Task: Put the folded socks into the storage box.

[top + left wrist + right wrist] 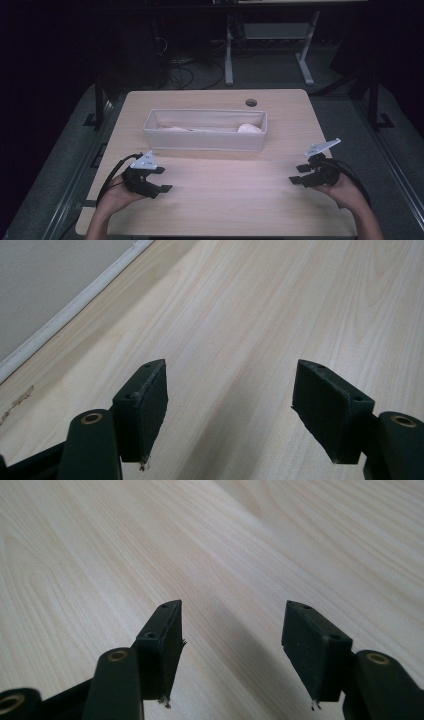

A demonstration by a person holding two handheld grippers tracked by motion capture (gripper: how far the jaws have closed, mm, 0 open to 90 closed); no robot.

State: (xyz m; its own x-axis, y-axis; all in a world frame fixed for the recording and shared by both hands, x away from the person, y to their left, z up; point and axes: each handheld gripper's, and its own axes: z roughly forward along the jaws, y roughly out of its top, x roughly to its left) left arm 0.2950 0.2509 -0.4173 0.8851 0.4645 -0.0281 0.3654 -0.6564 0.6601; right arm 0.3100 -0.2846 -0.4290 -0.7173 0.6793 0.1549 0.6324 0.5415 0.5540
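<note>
Both tongs are empty with jaws spread wide: the left gripper (159,179) hovers over the near-left of the wooden table (225,200), the right gripper (299,175) over the near-right. Beyond them, mid-table, sits a long white fabric bin (205,141) holding pale, soft-looking cloth items (248,128) (exact kind unclear). These likely handle light and limp; pinching a raised fold from above seems the best hold.

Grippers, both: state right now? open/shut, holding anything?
Left gripper: open, jaws wide apart, nothing between them, over bare table.
Right gripper: open, holding nothing, over bare tabletop too.
</note>
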